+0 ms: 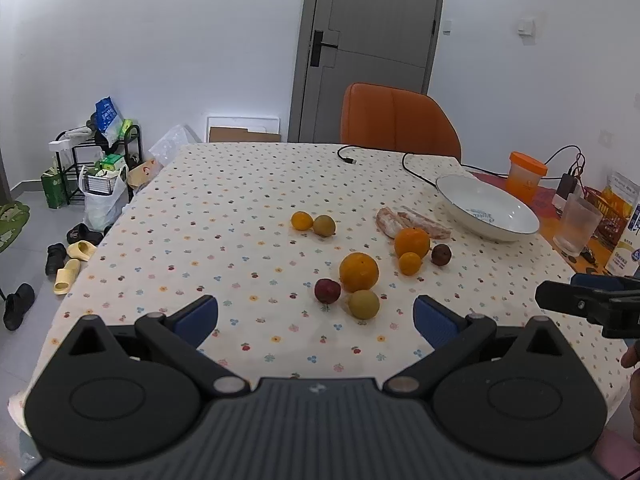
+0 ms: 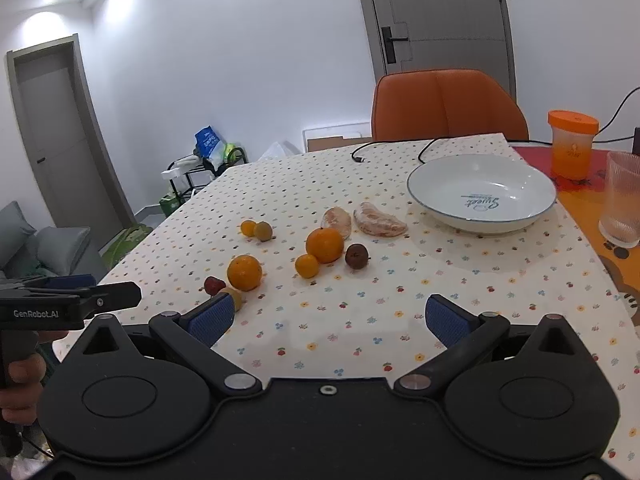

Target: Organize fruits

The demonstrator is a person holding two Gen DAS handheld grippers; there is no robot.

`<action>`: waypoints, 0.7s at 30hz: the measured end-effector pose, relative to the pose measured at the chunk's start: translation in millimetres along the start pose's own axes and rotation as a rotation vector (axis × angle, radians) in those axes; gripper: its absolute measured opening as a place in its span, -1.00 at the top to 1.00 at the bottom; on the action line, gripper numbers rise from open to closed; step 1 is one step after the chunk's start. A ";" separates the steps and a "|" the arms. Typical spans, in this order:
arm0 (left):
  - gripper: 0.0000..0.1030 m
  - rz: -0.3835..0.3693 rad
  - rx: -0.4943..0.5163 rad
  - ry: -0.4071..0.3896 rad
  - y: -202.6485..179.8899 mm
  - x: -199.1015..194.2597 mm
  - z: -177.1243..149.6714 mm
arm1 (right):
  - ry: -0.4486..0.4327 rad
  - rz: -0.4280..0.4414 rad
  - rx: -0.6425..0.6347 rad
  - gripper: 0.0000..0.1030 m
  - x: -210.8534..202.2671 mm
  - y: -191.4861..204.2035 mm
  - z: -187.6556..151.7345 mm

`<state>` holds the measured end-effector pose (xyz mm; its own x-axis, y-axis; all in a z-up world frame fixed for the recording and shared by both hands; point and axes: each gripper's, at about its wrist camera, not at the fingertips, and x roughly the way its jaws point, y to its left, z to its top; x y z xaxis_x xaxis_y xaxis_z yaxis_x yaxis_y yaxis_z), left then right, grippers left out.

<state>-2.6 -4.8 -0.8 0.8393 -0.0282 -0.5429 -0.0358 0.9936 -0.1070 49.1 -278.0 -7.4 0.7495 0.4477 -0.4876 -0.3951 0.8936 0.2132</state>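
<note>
Two grippers hang above the near edge of the surface (image 2: 460,288), the left gripper (image 1: 316,312) and the right gripper (image 2: 329,314), each with jaws spread wide and nothing between them. Just ahead of the left jaws sits the nearest cluster: a yellow-green fruit (image 1: 363,304), a dark red fruit (image 1: 327,290) and a large orange (image 1: 359,272), all touching or nearly so. That crowding is the first risk, I judge: a jaw closing on one round fruit would likely nudge its neighbours, and they could roll toward the near edge. Further ahead, between the two grippers' lines of sight, a second orange (image 2: 325,245), a small orange fruit (image 2: 307,265) and a brown fruit (image 2: 356,256) sit close together, with the same hazard. Beyond them lie two peeled citrus segments (image 2: 380,220), soft enough that a hard pinch might crush them. Ahead and to the right of the right jaws stands the empty white bowl (image 2: 440,208), the probable destination; fruit dropped from height could bounce out. A glass (image 2: 622,208) stands near the bowl, right of the right jaws, where a wide swing could tip it. Farthest, left of centre, a small orange-and-green pair (image 2: 256,229) waits.
</note>
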 end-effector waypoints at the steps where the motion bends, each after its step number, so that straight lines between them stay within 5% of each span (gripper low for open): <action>1: -1.00 0.000 -0.001 0.001 -0.1 1.4 -0.5 | -0.001 0.005 -0.006 -1.00 0.5 0.0 -0.7; 21: -0.81 -0.039 -0.065 0.004 -1.2 34.5 -15.1 | -0.002 -0.019 -0.006 -1.00 27.4 -15.8 -16.0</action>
<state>18.2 -8.6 -32.0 0.8387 -0.0675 -0.5405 -0.0383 0.9825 -0.1822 67.3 -280.3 -37.6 0.7579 0.4305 -0.4901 -0.3839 0.9018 0.1984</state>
